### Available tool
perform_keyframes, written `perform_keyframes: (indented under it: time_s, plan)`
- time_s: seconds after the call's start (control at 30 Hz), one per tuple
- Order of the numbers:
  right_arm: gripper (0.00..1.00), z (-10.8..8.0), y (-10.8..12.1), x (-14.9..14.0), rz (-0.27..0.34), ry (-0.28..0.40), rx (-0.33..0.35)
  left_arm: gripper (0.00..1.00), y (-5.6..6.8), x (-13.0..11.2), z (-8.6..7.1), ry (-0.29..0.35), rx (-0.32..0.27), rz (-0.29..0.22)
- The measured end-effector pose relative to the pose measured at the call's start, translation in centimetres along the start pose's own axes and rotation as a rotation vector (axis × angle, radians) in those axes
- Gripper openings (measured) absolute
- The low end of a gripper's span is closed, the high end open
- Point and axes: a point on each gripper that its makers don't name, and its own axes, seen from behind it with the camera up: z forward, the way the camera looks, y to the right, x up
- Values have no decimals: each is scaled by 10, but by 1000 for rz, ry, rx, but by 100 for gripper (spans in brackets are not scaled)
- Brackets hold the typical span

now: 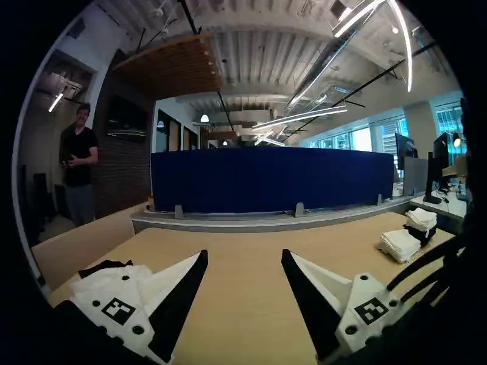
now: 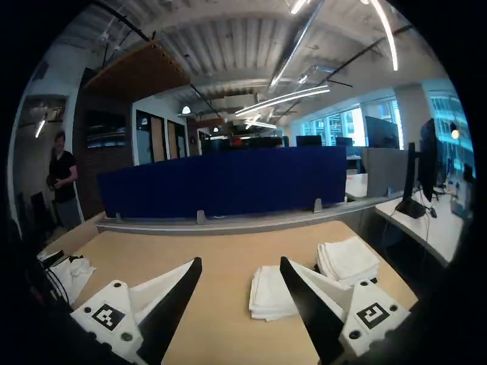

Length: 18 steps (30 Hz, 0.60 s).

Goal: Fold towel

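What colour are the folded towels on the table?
White. The folded towels show best in the right gripper view, lying in two neat stacks.

Two stacks of white towels lie on the light wooden table [image 2: 219, 255], toward its right side. In the right gripper view the near stack [image 2: 268, 295] is folded into a neat rectangle of several layers and lies flat, its edges squared. The far stack [image 2: 348, 260] sits just beside it, closer to the table's right edge, also folded flat and slightly thicker. Whether the two touch cannot be told. In the left gripper view the same stacks [image 1: 400, 244] [image 1: 422, 218] show small at the far right, and something dark sits under the farther one. At the table's left edge lies a loose white cloth [image 2: 74, 274] — rumpled, not folded.
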Motion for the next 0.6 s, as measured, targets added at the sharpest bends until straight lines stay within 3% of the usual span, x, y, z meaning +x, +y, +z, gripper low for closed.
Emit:
perform_keyframes:
  time_s: [0.3, 0.6]
  plan:
    - [99, 12, -5, -13, -10, 1, -9, 89, -21, -34, 12, 32, 13, 11]
    - [99, 23, -19, -29, -39, -13, 2, 89, -35, -53, 21, 56, 23, -23]
